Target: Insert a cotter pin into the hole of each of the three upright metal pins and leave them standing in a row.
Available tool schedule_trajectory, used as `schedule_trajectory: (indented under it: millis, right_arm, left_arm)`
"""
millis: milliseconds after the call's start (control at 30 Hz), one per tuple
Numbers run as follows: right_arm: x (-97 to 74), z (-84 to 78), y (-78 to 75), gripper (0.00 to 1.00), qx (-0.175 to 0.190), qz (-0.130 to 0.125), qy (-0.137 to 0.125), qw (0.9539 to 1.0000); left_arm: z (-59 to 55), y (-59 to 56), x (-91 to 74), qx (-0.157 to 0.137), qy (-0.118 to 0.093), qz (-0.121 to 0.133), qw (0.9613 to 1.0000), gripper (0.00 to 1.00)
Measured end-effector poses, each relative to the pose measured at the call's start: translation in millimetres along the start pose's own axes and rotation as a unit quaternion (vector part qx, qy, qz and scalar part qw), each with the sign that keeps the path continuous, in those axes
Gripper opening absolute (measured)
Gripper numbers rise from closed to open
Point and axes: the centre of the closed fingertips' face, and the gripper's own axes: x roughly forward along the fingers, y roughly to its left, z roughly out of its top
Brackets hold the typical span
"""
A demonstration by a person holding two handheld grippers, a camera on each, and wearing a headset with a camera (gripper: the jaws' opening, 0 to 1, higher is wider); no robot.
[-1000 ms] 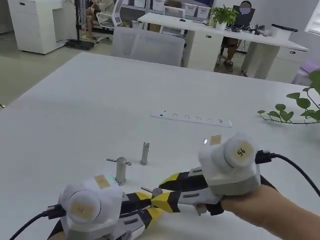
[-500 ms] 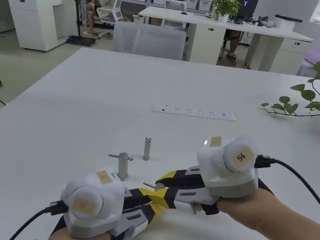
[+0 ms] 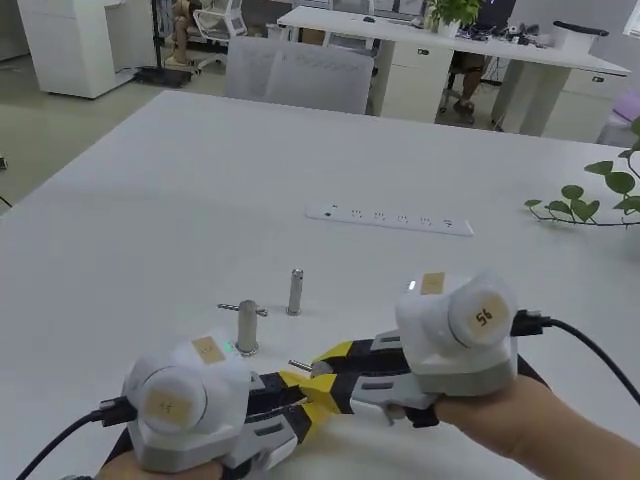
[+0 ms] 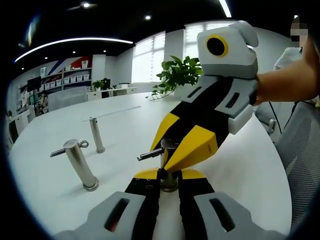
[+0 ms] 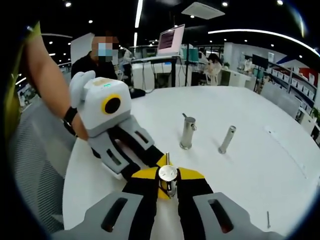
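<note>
We see the left gripper (image 4: 169, 175) with its black, yellow-tipped jaws clamped on the lower shaft of the nearest grey metal pin (image 4: 168, 146). This is a short smooth cylinder with a flat round head, standing upright on the white matte counter (image 3: 200, 180). The pin sits right at the tips of the jaws, just above its flared foot.

The right gripper (image 5: 167, 182) comes in from the opposite side. Its wedge-shaped yellow tips are drawn together against the top of the same pin. As best we can make out, they pinch the near end of a thin steel cotter pin (image 4: 149, 155), whose straight wire leg pokes out of the far side of the shaft, just under the head. In the right gripper view the pin's shiny round head lies over the meeting point of the jaws, so we cannot see the exact contact.

Just beyond stands the middle grey metal pin (image 4: 80, 164), upright, with a second cotter pin (image 4: 59, 151) lying crosswise through its top. The far grey metal pin (image 4: 96, 136) stands a little further off, bare and slim.

Well apart on the counter lie a long white power strip (image 3: 390, 218) and the trailing stems of a green leafy plant (image 3: 573, 192).
</note>
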Motion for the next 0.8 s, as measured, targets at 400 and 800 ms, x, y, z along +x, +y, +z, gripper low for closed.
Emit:
schedule_trajectory:
  millis: [400, 800]
  right_arm:
    - [0.3, 0.9, -0.1, 0.14, -0.001, 0.009, -0.006, 0.9999]
    - [1.7, 2.2, -0.7, 0.13, -0.002, 0.013, -0.006, 0.9999]
  left_arm:
    - [-1.0, 2.1, -7.5, 0.002, 0.001, -0.018, 0.9998, 0.17]
    - [0.0, -8.1, -31.2, 0.027, 0.004, -0.055, 0.9981, 0.4]
